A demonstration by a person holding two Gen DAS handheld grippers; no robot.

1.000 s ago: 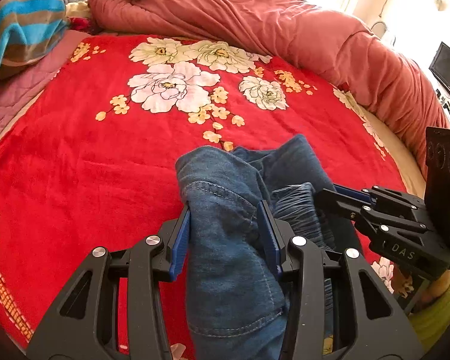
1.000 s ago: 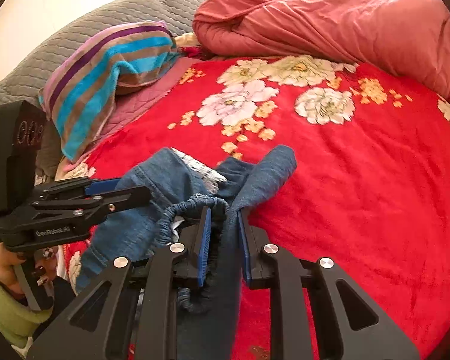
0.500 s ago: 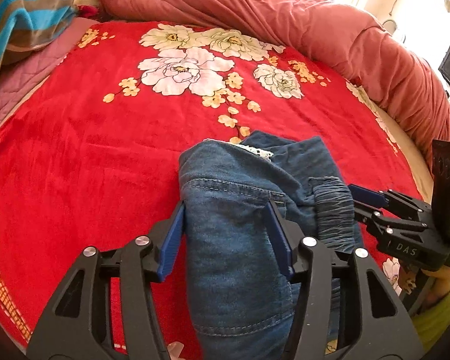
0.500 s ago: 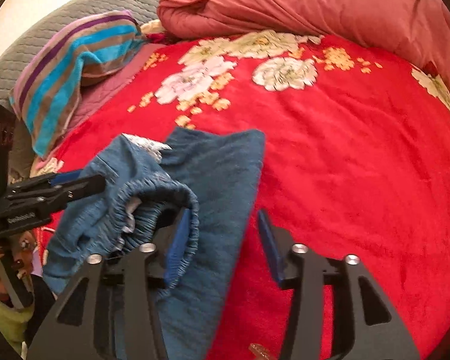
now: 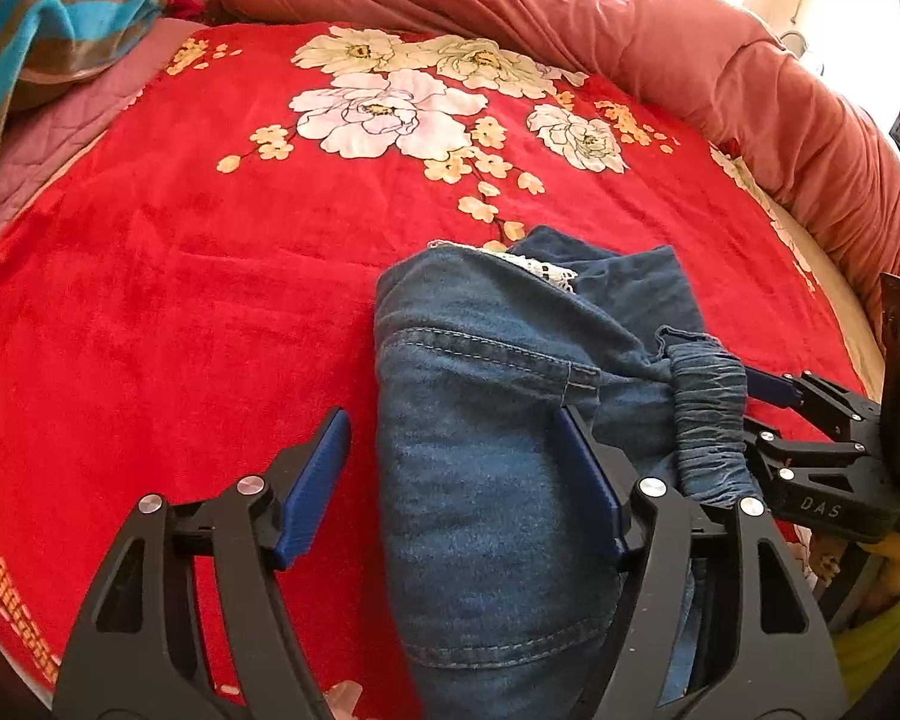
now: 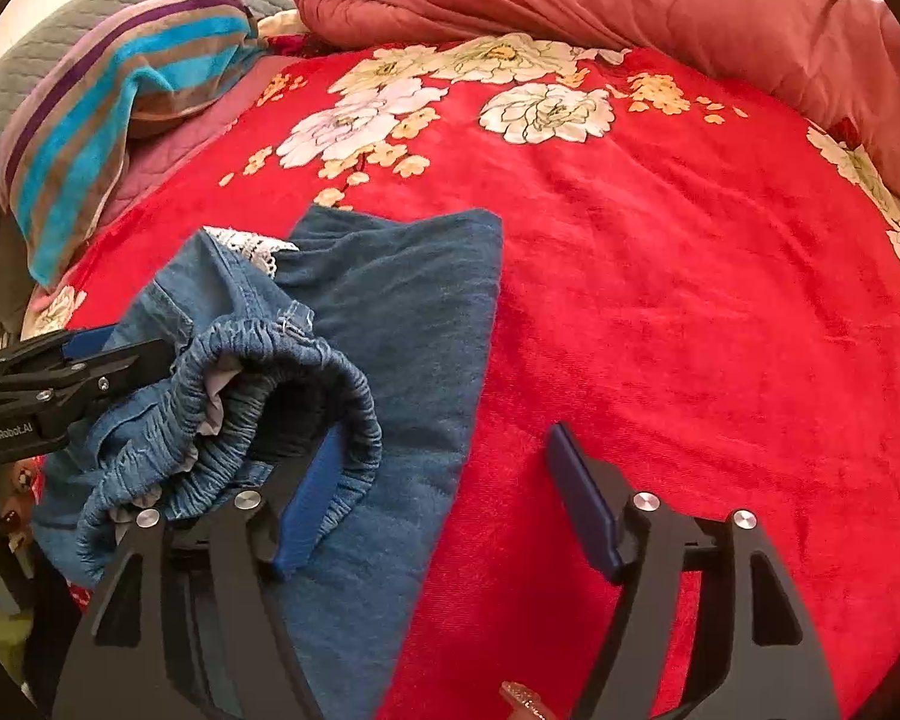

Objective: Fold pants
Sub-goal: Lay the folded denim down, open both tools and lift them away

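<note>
Both grippers have just been opening, letting go of the pants [image 5: 498, 450]: left gripper [image 5: 456, 480] wide around the denim, right gripper [image 6: 444, 492] wide. Jeans lie at six o'clock on the red bedspread [image 5: 180, 300], comforter [image 5: 630, 30] at twelve.

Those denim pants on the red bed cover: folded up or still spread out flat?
Folded, though loosely. The denim pants lie doubled over in layers on the red floral bedspread, with the elastic waistband bunched on top, not smoothed flat.

Left tongs [image 5: 456, 483] and right tongs [image 6: 444, 498]: jaws just opened, spread wide, gripping nothing, angled downward.
</note>
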